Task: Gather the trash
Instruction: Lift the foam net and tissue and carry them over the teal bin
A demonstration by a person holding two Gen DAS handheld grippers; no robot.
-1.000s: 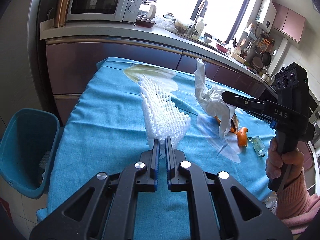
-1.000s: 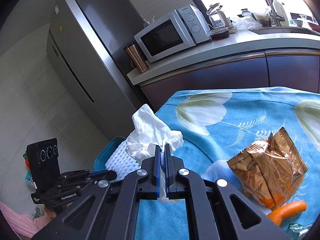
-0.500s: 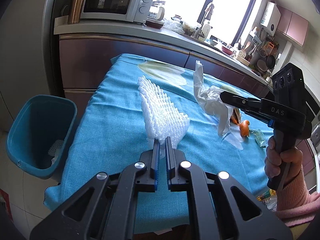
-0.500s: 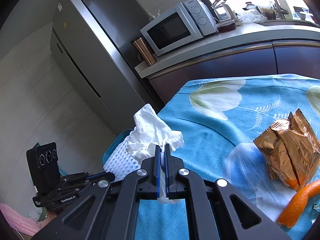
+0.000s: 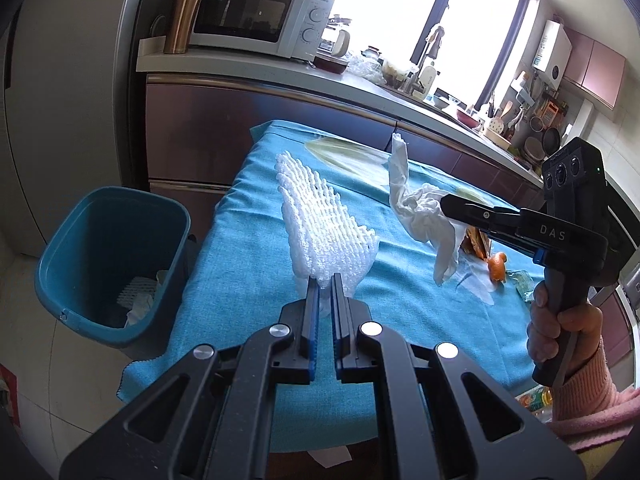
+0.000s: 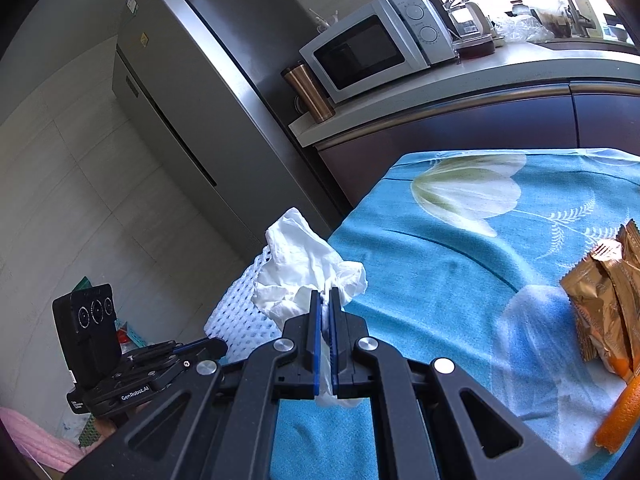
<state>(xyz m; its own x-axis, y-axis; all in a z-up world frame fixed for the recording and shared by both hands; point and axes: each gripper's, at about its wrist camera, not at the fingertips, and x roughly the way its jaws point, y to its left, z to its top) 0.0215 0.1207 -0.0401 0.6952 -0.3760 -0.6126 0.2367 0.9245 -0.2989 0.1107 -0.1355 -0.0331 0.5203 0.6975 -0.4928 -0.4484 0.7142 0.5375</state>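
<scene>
My left gripper (image 5: 325, 280) is shut on a white foam fruit net (image 5: 324, 220), held upright above the left end of the blue-clothed table (image 5: 248, 272). My right gripper (image 6: 325, 298) is shut on a crumpled white tissue (image 6: 304, 268); it also shows in the left wrist view (image 5: 424, 216), held above the table to the right of the net. A blue trash bin (image 5: 108, 264) stands on the floor left of the table, with some white scraps inside. A gold snack wrapper (image 6: 604, 300) and orange peel (image 6: 620, 412) lie on the table.
Dark kitchen cabinets with a counter (image 5: 280, 72) run behind the table, carrying a microwave (image 5: 256, 20) and a copper tumbler (image 5: 184, 16). A steel fridge (image 6: 208, 92) stands left of the counter. A small clear wrapper (image 5: 522, 282) lies near the peel.
Both grippers have moved left toward the table's left end, still holding the net and the tissue. The bin now shows nearer to the left gripper.
</scene>
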